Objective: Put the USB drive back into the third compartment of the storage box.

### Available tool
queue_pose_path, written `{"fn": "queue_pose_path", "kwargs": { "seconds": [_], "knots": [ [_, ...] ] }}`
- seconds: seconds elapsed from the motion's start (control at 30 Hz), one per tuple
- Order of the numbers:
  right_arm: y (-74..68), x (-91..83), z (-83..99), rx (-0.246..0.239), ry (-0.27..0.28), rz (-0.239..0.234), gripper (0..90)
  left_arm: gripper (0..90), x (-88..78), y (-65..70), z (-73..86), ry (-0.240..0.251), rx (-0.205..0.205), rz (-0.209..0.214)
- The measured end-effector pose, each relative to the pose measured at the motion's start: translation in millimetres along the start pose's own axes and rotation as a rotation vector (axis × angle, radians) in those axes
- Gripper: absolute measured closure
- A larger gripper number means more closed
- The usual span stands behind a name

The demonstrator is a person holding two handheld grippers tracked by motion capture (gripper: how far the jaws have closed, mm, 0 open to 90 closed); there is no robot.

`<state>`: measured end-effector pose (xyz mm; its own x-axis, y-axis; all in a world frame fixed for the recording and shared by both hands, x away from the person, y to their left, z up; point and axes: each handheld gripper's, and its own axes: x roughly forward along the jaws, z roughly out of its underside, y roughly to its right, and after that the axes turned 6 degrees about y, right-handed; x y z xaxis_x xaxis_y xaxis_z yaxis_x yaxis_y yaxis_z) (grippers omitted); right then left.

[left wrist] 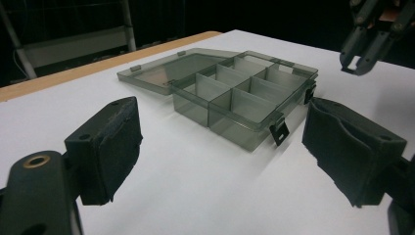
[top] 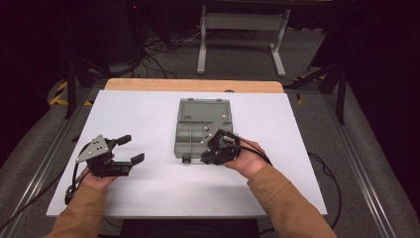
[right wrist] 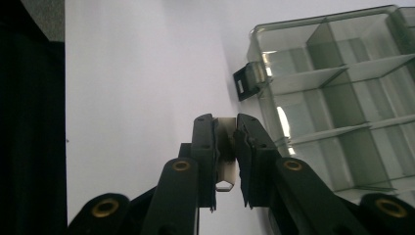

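Right now, the grey box lies near the middle of the white table. Its lid is flipped open and lies flat on the far side. With the lid open, its long way runs from the person toward the far edge. Inside are little walls that make small rooms. The left gripper rests on the table, well apart from the box, jaws wide and holding nothing. The right gripper hangs at the box's near right corner, squeezed on a small shiny metal piece.
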<state>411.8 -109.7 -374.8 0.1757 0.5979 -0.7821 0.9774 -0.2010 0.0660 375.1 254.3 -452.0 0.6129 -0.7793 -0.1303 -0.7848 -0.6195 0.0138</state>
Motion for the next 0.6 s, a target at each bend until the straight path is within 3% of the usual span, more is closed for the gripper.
{"fn": "queue_pose_path", "kwargs": {
  "seconds": [0.6],
  "knots": [
    [29.8, -16.0, -2.4, 0.107, 0.062, 0.094, 78.7, 15.3, -1.0, -0.7, -0.4, 0.005, -0.011, -0.001]
  ]
}}
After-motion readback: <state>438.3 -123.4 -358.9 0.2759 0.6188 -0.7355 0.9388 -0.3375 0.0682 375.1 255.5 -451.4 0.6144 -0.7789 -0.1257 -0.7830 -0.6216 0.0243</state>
